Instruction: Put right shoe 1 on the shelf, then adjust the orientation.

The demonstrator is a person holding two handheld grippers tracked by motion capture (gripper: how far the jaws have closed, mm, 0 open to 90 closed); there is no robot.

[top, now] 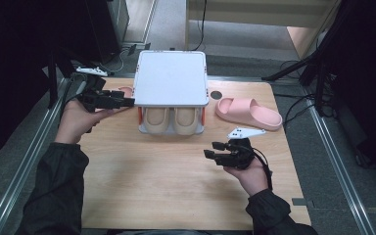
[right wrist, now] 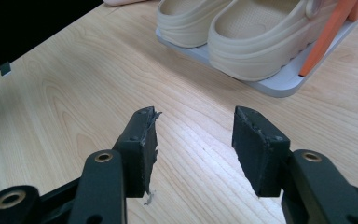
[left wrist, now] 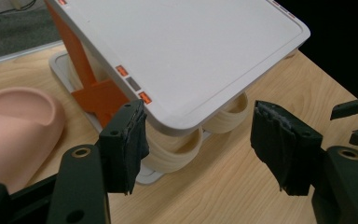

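Observation:
A white shoe rack [top: 171,78] with orange side posts stands at the middle back of the wooden table. A pair of beige clogs [top: 171,120] sits on its lower shelf, under the flat white top. My left gripper [top: 127,102] is at the rack's left front corner. In the left gripper view its jaws stand open [left wrist: 200,144], and the corner of the top shelf [left wrist: 191,46] lies just ahead between them. My right gripper [top: 215,149] hovers open over bare wood, right of centre. Nothing is between its pads [right wrist: 193,144], and the clogs [right wrist: 256,37] lie ahead of it.
One pink slipper [top: 248,113] lies on the table right of the rack. Another pink slipper [left wrist: 18,121] lies left of it, beside my left hand. Tripod legs and cables [top: 313,83] stand off the table's right edge. Metal rails run along both sides.

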